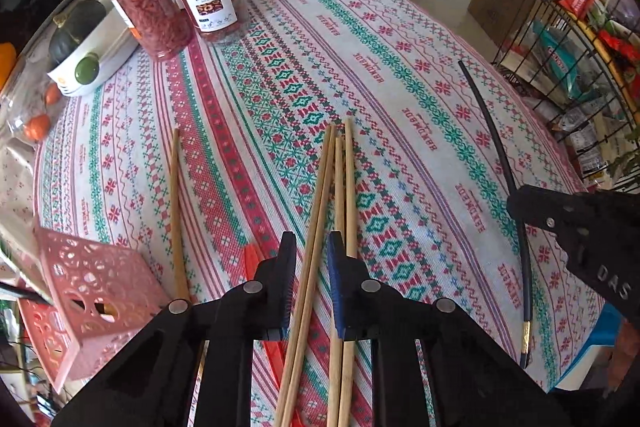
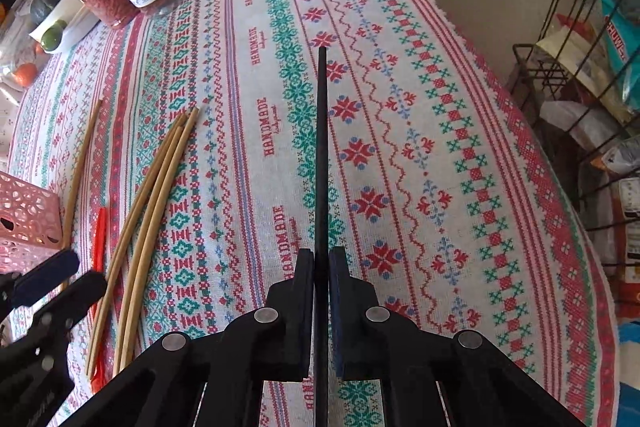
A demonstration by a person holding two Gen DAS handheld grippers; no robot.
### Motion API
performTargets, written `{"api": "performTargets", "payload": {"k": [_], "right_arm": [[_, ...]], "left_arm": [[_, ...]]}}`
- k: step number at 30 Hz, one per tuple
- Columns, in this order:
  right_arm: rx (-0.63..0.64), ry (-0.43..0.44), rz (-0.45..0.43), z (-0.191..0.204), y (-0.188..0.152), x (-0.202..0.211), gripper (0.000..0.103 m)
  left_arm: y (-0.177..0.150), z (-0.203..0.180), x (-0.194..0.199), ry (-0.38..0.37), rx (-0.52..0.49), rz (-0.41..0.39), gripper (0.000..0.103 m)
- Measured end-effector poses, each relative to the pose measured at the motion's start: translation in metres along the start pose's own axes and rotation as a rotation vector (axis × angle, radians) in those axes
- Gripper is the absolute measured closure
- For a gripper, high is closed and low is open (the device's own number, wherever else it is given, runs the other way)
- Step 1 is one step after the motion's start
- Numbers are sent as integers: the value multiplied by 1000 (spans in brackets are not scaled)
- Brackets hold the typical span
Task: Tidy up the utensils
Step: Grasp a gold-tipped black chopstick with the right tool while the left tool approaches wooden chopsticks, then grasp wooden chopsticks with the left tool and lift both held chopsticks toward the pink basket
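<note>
At lower centre, the left gripper [image 1: 311, 267] has its fingers narrowed around a bundle of wooden chopsticks [image 1: 320, 227] lying on the table [image 1: 400, 67]. The right gripper [image 2: 321, 263] pinches a black chopstick [image 2: 321, 147] tightly, centre frame.

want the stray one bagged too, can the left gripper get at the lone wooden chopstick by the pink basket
Probably not yet: the left gripper is shut on two chopsticks. The lone chopstick lies uncovered beside the pink basket.

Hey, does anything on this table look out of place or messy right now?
Yes. One wooden chopstick lies alone beside the pink basket, apart from the other wooden chopsticks. The pink basket is tipped on its side, and a red utensil lies loose under the chopsticks.
</note>
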State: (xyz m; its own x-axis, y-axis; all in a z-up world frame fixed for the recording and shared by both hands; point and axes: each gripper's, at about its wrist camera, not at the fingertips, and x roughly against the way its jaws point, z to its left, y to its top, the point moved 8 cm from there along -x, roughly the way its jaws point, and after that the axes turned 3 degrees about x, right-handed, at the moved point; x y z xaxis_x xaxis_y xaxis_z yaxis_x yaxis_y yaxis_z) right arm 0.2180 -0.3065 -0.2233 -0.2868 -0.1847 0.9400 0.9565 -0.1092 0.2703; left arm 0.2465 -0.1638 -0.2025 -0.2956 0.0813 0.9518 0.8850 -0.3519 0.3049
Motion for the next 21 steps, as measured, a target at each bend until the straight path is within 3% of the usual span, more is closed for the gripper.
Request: {"api": "performTargets", "payload": {"k": [6,11,17,21], "right_arm": [[-10,47,-6,2,7,2,97],[-20,70,-9,1,10,5,97],[-18,73,-9,1,11,5,97],[-18,71,-13,1,10,6,97]], "left_arm": [[8,-1,-21,27,-29,94,90],[12,-6,-33,-13,-32,164,90],[19,-3,-37,-36,-14,165,90],[13,3,-27,-12,-43,97,93]]}}
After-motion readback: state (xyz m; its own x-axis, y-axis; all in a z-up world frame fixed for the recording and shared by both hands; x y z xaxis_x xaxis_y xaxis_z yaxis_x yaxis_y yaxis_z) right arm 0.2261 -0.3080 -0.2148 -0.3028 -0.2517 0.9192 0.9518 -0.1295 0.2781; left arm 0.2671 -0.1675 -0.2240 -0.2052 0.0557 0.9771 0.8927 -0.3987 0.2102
